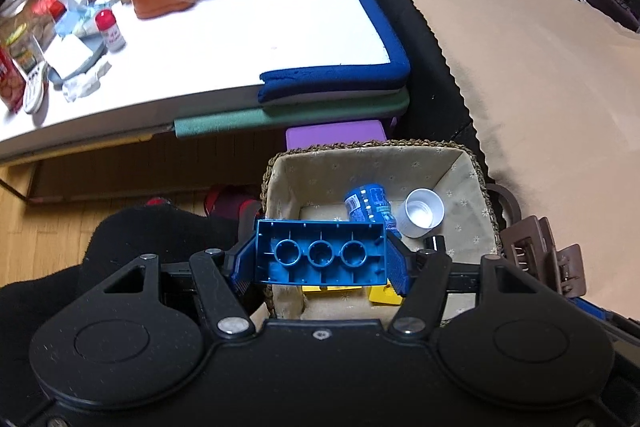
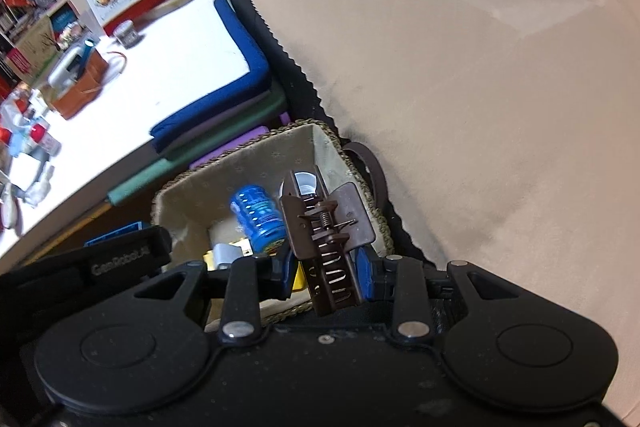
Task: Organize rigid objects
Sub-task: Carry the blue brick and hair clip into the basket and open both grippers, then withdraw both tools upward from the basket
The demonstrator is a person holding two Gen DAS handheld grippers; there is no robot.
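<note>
Left gripper (image 1: 320,259) has a blue building brick (image 1: 320,255) clamped end to end: stiff, light, slick plastic. Right gripper (image 2: 326,273), jaws narrow, pinches a brown hair claw clip (image 2: 326,227), springy, best held by its body. Both hang over the lined wicker basket (image 1: 280,183), blue bottle (image 1: 368,205) inside.

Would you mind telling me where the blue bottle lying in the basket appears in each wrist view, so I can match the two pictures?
Left wrist view: the blue bottle lies just right of centre, beyond the held blue brick, left of the white cap.
Right wrist view: the blue bottle lies left of centre, left of the held brown hair clip.
Shared landmark: the lined woven basket.
</note>
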